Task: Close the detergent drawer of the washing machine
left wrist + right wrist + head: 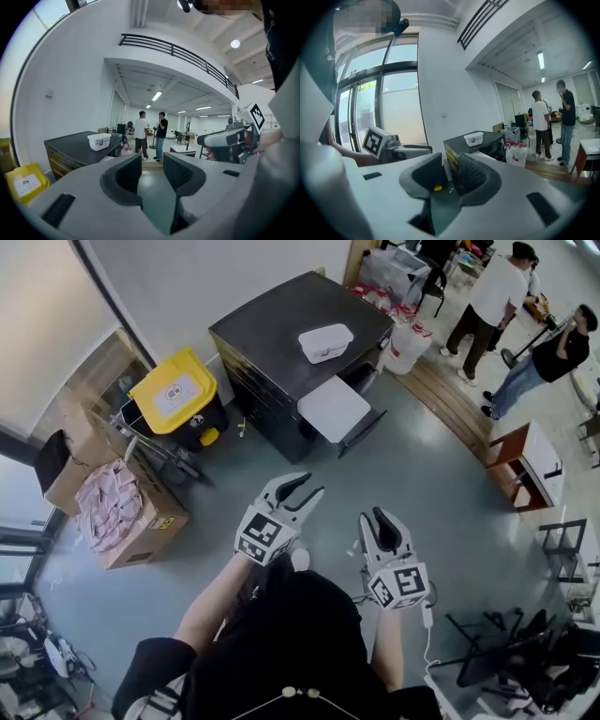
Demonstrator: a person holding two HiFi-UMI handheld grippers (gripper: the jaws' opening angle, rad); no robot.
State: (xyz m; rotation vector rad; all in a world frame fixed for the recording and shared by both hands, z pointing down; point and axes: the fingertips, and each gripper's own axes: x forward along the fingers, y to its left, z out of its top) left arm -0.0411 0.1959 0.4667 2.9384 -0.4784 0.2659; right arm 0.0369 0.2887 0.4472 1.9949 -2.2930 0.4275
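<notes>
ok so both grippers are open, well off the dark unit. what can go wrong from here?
1. The white pulled-out part juts from the dark unit at an angle to the left gripper and right gripper; an off-centre push may jam it.
2. A hard shove could shift the white box on top.

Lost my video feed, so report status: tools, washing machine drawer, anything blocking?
Left tool and right tool both open, empty. Black box-shaped washing machine well ahead, its white flat drawer jutting out. No obstacle on grey floor between.
</notes>
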